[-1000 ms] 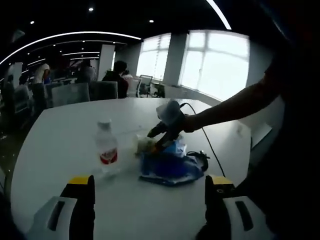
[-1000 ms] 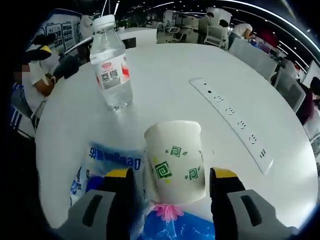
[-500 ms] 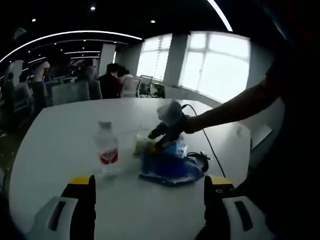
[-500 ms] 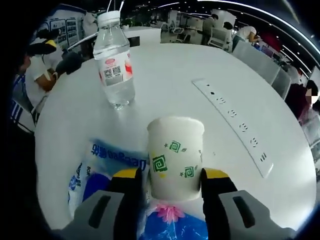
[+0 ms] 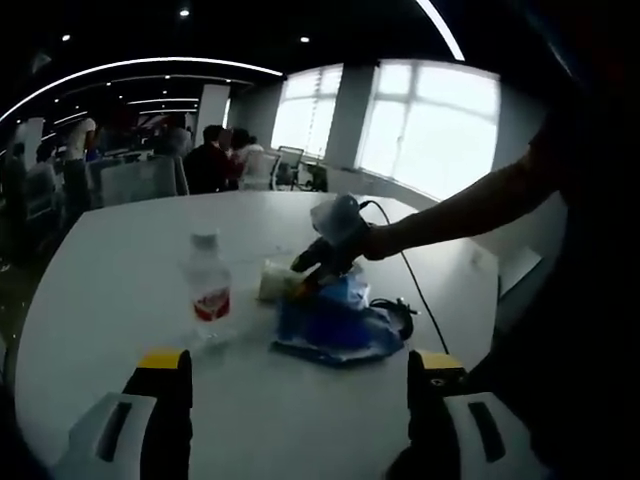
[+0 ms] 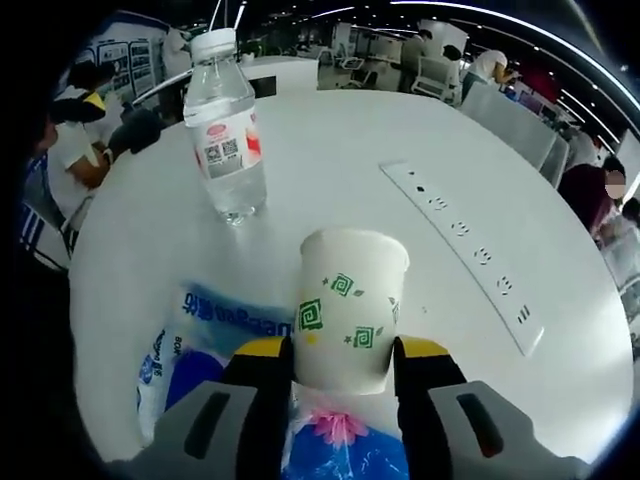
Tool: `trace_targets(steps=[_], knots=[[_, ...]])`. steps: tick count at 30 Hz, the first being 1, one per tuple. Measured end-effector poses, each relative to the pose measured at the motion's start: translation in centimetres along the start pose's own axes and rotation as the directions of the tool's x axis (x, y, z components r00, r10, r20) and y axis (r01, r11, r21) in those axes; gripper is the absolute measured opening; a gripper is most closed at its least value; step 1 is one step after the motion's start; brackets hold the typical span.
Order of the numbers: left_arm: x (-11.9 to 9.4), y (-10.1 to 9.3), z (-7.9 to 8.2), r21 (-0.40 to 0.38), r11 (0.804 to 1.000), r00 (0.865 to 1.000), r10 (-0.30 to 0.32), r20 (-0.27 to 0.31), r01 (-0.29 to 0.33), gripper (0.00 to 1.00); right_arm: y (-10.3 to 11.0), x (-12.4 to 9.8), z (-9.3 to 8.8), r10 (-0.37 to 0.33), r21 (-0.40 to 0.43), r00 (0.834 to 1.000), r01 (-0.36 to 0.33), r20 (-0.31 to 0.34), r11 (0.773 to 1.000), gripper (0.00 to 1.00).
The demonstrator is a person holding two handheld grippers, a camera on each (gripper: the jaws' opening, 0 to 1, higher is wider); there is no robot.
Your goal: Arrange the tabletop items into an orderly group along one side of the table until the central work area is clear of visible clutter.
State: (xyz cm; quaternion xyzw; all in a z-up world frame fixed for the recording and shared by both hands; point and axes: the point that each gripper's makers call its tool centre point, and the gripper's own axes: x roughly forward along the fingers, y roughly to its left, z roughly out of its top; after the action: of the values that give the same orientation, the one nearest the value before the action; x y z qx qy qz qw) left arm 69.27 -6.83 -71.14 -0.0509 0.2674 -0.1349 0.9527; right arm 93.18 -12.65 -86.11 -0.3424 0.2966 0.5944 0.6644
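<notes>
Now that the right claw (image 6: 340,355) has closed onto the cup (image 6: 350,305) above the blue packet (image 6: 225,325) near the bottle (image 6: 226,125), it can be moved aside; the left claw (image 5: 290,385) hangs open over the worktop (image 5: 120,270).

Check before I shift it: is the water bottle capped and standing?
Yes. The water bottle stands upright on the table, its white cap on, apart from the paper cup.
</notes>
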Motion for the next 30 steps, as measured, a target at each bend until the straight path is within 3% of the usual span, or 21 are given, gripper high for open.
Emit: trace_targets(steps=[15, 24, 30], knots=[[0.5, -0.2, 0.3, 0.006, 1.000, 1.000, -0.024, 0.010, 0.023, 0.86, -0.3, -1.3, 0.9, -0.024, 0.044, 0.999, 0.022, 0.045, 0.999, 0.34], [1.5, -0.8, 1.4, 0.009, 0.998, 0.997, -0.068, 0.032, 0.068, 0.85, -0.2, -4.2, 2.2, -0.064, 0.050, 0.990, 0.058, 0.122, 0.997, 0.34], [2.4, -2.2, 2.6, 0.053, 0.991, 0.991, -0.127, 0.036, 0.125, 0.83, 0.7, -7.1, 3.5, -0.091, 0.050, 0.978, 0.083, 0.188, 0.995, 0.34]])
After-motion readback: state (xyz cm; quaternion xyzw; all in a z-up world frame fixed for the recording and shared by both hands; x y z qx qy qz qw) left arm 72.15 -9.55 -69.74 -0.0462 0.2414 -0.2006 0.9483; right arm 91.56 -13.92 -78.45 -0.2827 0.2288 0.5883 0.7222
